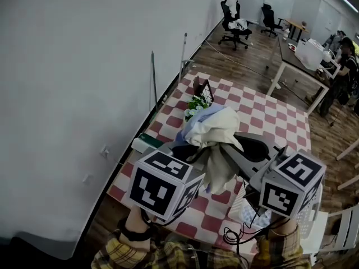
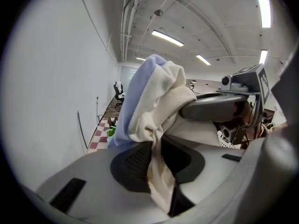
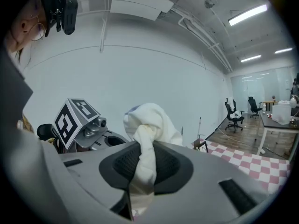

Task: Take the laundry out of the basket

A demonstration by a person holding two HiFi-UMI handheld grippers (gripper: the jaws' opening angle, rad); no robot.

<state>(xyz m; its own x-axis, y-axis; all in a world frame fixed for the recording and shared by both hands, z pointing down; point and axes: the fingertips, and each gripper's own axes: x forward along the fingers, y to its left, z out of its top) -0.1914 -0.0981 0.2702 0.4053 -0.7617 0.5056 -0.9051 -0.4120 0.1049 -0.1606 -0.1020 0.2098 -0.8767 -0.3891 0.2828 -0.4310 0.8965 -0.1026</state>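
Observation:
A bundle of laundry, a cream garment with a pale blue one behind it, hangs in the air between my two grippers. In the left gripper view the left gripper is shut on the cream cloth, which bunches up above the pads. The right gripper is shut on another fold of the same cream cloth. Both marker cubes show low in the head view. The white perforated basket stands below, at the right.
A red-and-white checked mat covers the wood floor. A white wall runs along the left, with thin poles leaning on it. A green plant and dark frame sit on the mat. Office chairs, a table and a person are far off.

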